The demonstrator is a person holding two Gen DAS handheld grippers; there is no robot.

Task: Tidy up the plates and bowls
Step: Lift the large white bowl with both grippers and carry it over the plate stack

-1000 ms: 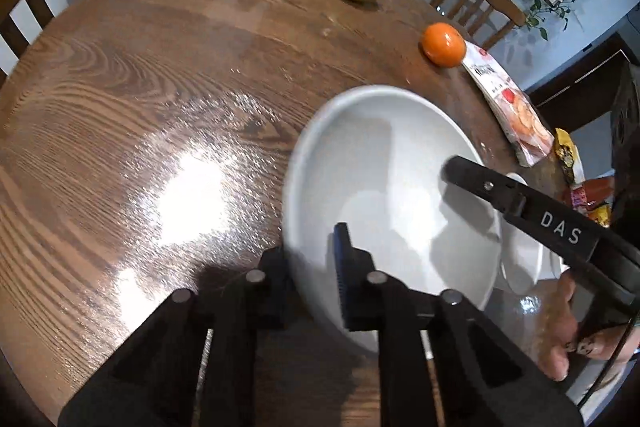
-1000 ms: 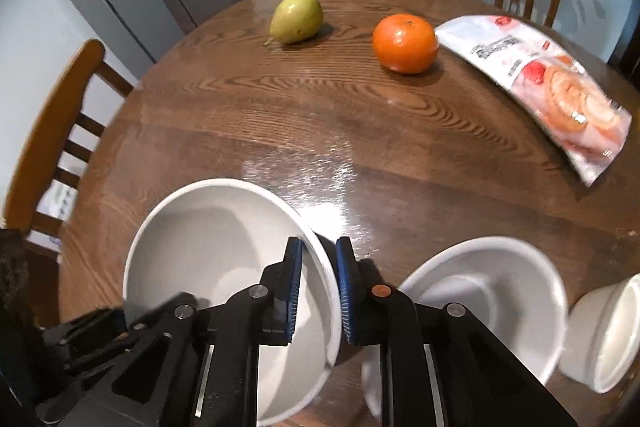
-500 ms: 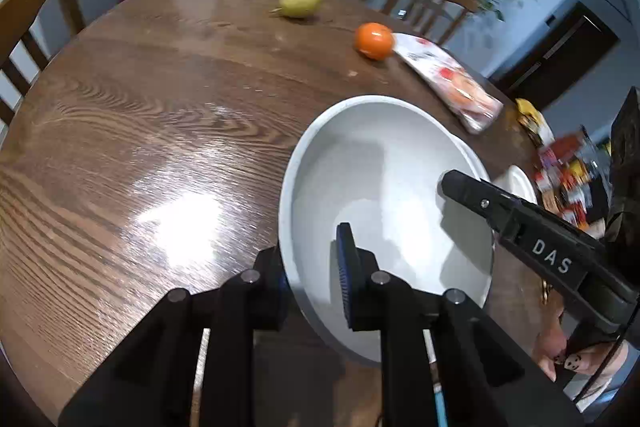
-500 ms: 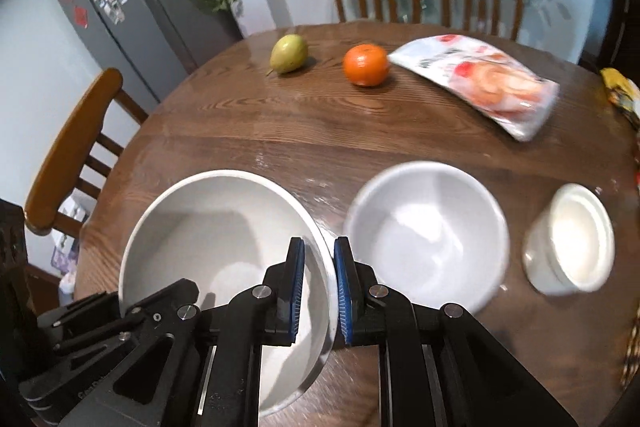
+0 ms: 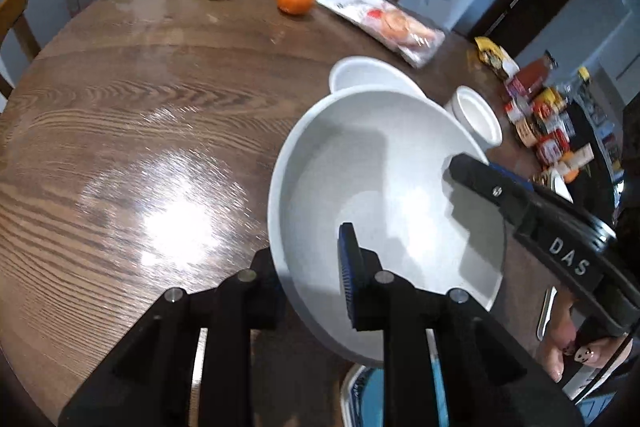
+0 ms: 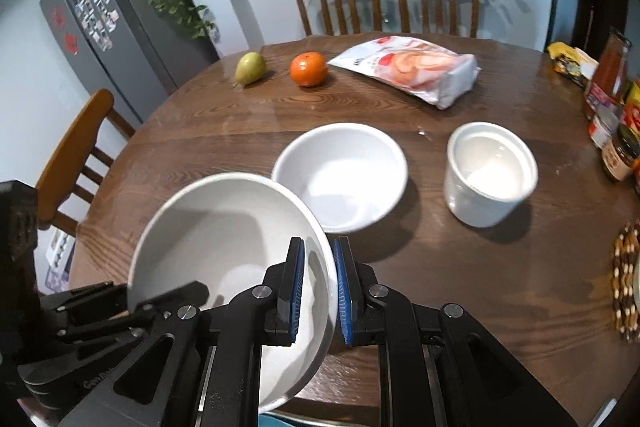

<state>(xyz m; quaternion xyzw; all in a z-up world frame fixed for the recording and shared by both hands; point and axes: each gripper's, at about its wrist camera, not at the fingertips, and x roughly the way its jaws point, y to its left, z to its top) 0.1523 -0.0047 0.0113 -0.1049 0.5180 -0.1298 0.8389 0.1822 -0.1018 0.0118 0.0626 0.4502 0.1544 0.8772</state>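
Round wooden table [image 6: 460, 267]: big bowl [image 6: 224, 239] at lower left is clamped at its rim by left gripper [image 5: 308, 279] and right gripper [image 6: 318, 287]; nothing stacked yet, mid bowl [image 6: 340, 175] and cup [image 6: 490, 173] remain at centre.

The round, dark-brown wooden counter [image 6: 460, 267] has a glossy, strongly grained top. At its far side lie a yellow-green pear [image 6: 250, 67], a round orange [image 6: 308, 69] just beside it, and a white plastic snack packet [image 6: 412, 69]. Nearer the middle stand a shallow white ceramic bowl [image 6: 340, 177] and a small, taller white ceramic pot [image 6: 490, 173], apart from each other. Jars and bottles [image 6: 612, 107] crowd the right edge, near a beaded trivet [image 6: 626, 283].
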